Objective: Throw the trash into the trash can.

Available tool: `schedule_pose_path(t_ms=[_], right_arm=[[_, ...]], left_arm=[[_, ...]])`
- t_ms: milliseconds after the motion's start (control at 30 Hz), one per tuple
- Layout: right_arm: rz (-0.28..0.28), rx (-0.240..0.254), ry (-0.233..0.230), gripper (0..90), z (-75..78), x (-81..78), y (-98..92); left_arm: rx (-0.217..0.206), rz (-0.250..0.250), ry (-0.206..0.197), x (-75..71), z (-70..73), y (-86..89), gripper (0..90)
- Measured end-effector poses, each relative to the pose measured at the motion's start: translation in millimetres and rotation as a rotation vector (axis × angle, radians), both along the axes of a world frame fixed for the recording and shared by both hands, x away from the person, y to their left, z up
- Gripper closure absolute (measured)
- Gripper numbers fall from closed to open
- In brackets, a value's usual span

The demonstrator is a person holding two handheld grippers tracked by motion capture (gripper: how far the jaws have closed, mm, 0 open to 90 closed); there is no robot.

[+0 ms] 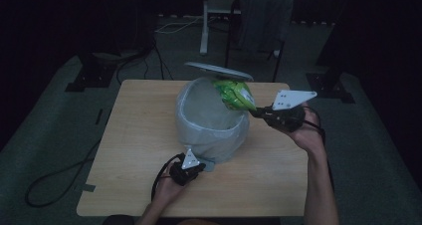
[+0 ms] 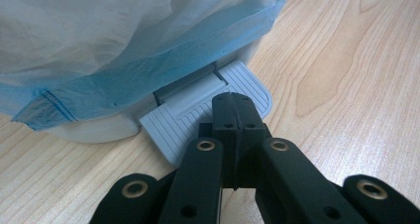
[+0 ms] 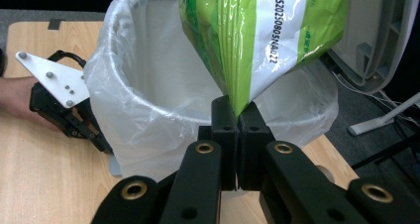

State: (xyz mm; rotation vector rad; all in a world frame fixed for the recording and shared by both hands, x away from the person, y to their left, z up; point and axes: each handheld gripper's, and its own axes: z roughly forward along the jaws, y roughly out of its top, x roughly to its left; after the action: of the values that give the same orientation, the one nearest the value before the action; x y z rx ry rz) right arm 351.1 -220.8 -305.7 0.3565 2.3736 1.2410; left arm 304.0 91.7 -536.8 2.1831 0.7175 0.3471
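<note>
Fingers of the right gripper (image 3: pixel 236 116) are closed flat on the lower corner of a glossy green-and-white snack bag (image 3: pixel 257 30), a crinkled foil-like packet with printed code on its white panel; the bag rises from the fingers and hangs over the open mouth of a pedal bin (image 1: pixel 211 118). Fingers of the left gripper (image 2: pixel 232 110) are pressed together with nothing between them, their tips resting on the ribbed grey plastic pedal (image 2: pixel 193 112) at the bin's base. The bin is a rounded pale tub lined with a thin translucent liner (image 3: pixel 148 75), wrinkled, with a blue band along its draped edge. Its flat round lid (image 1: pixel 219 70) stands raised behind the opening. The bin sits near the middle of a light wood-grain desk (image 1: pixel 139 160), between the two hands.
</note>
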Motion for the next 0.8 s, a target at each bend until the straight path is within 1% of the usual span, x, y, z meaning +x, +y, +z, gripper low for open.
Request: schedule_pose_path(t_ms=[167,333,433,633,667,733,767,800], right_arm=[[-0.002,-0.010,-0.003,88.0,2.7,2.5,4.5],[0.002,-0.007,-0.009,88.0,7.2,5.2,7.8],[-0.001,-0.023,-0.015,87.9,8.8,7.0,11.7],[0.009,-0.038,-0.018,87.7,10.7,9.5,19.1],[0.009,-0.043,-0.020,87.8,10.8,9.8,20.2],[0.002,-0.067,-0.024,87.4,10.7,10.5,23.8],[0.000,-0.073,-0.024,85.8,11.0,11.3,25.7],[-0.004,-0.079,-0.026,77.5,11.5,11.9,27.6]], left_arm=[[0.000,0.000,0.000,0.0,0.0,0.1,90.0],[-0.001,0.000,0.000,0.0,0.0,0.0,90.0],[0.000,0.000,0.000,0.0,0.0,0.0,90.0],[0.001,-0.001,-0.001,0.0,0.0,0.0,90.0],[0.008,-0.004,-0.002,0.2,0.3,0.3,90.0],[0.008,-0.004,-0.002,0.2,0.2,0.3,90.0],[0.006,-0.003,-0.001,0.1,0.2,0.2,90.0],[0.007,-0.003,-0.002,0.1,0.2,0.2,90.0]])
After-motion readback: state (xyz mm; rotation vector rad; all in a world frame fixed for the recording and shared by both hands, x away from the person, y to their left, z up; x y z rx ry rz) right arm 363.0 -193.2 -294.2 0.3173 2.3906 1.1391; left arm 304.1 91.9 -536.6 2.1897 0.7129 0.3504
